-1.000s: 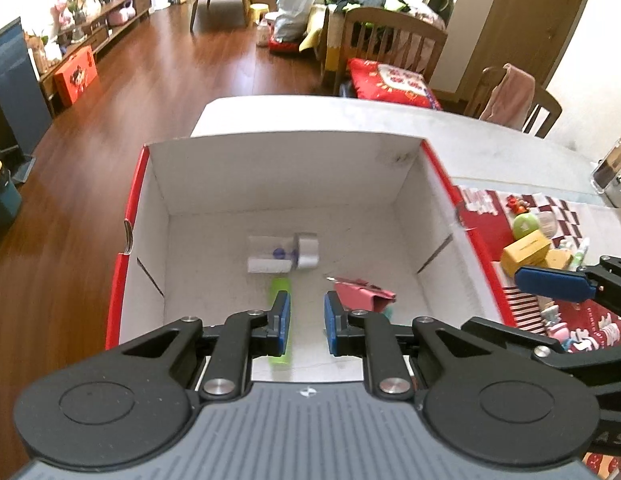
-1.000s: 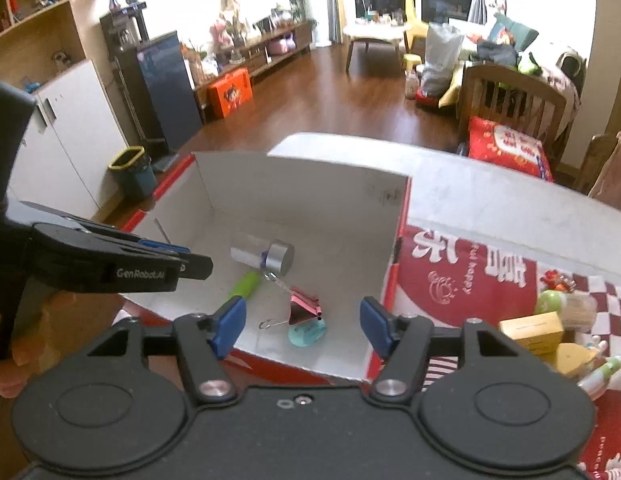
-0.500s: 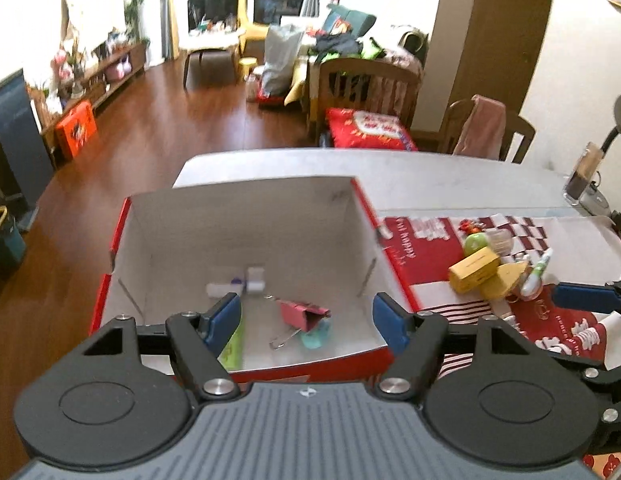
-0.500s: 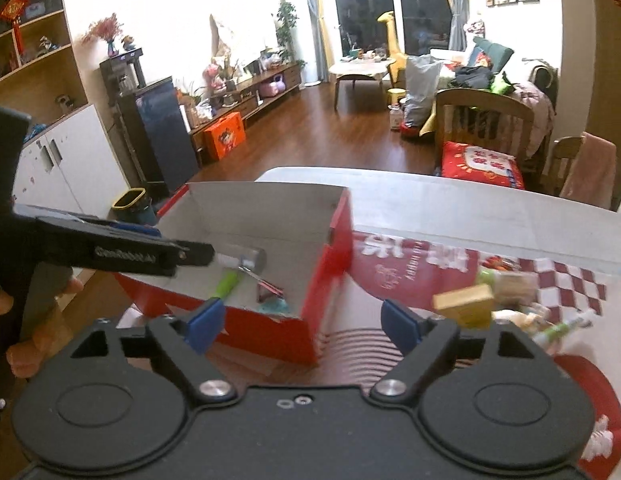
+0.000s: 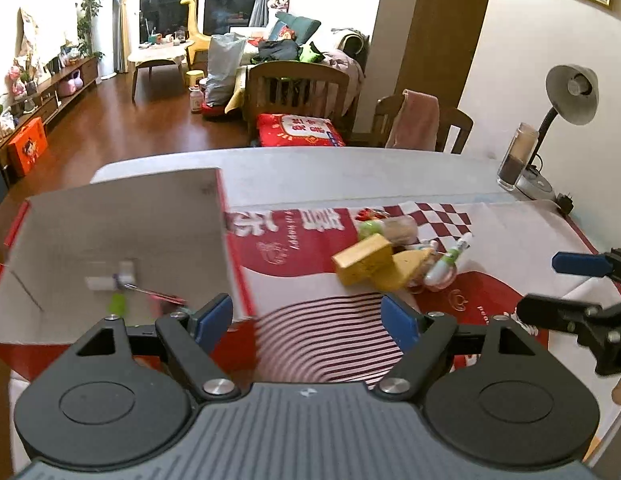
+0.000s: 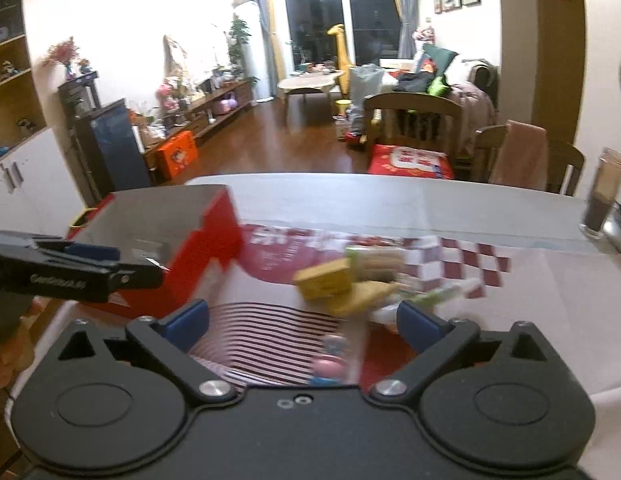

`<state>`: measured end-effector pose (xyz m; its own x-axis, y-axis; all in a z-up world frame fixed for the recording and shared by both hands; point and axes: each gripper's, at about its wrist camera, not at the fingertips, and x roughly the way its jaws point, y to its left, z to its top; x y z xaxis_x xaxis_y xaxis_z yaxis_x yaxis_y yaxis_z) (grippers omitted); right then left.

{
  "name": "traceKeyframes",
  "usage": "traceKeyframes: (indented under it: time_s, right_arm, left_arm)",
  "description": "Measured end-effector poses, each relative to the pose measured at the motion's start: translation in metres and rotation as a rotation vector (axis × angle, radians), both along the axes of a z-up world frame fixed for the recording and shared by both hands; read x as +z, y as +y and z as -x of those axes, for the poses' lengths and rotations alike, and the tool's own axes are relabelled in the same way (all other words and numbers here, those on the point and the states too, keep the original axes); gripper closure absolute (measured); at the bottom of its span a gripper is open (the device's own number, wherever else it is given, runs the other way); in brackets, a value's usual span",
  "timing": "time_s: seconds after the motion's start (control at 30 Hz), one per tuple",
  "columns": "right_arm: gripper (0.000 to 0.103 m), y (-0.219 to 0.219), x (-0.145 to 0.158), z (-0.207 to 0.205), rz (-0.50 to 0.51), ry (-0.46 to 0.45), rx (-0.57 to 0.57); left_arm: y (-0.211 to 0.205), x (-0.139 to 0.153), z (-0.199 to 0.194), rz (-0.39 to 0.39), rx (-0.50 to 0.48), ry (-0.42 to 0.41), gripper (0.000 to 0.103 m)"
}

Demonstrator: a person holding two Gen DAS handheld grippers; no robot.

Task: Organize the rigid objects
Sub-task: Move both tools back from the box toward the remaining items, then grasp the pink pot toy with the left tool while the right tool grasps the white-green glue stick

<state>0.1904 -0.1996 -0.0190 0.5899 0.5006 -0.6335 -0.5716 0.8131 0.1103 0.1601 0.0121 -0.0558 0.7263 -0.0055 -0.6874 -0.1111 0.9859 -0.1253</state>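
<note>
A red cardboard box [image 5: 110, 220] with a white inside stands at the left. In it lie a white bottle [image 5: 110, 278], a green stick [image 5: 117, 303] and a pink clip [image 5: 166, 298]. To its right, on the red-and-white cloth [image 5: 294, 248], sits a blurred pile: a yellow box [image 5: 362, 260], a green ball [image 5: 368, 230] and a tube [image 5: 446, 260]. My left gripper [image 5: 306, 320] hangs over the cloth by the box's right wall, jaws opening, nothing between them. My right gripper [image 6: 304, 322] is in front of the yellow box [image 6: 324, 278], jaws opening wide and holding nothing. Small pink toys [image 6: 328, 366] lie on the cloth under it.
A grey desk lamp [image 5: 572, 92] and a glass jar [image 5: 514, 156] stand at the table's far right corner. Wooden chairs [image 5: 422, 128] are behind the table. The right gripper [image 5: 566, 288] shows at the right edge of the left wrist view.
Both grippers have swung right, from over the box toward the pile on the cloth. The left jaws, shut a second ago, now stand apart, and the right jaws have widened.
</note>
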Motion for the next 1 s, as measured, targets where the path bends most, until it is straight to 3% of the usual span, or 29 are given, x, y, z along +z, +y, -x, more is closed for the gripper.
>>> traceKeyframes:
  time_s: [0.27, 0.5, 1.0]
  right_arm:
    - [0.002, -0.048, -0.019, -0.039, 0.038, 0.018, -0.048]
    - [0.002, -0.07, -0.04, -0.074, 0.055, 0.041, -0.06]
    - [0.011, -0.074, -0.092, -0.156, 0.046, 0.165, -0.125]
  left_arm:
    - [-0.054, -0.032, -0.022, 0.03, -0.017, 0.02, 0.022]
    - [-0.099, -0.063, -0.044, -0.01, -0.029, 0.066, 0.022]
    - [-0.128, -0.11, -0.083, -0.041, 0.018, 0.15, 0.022]
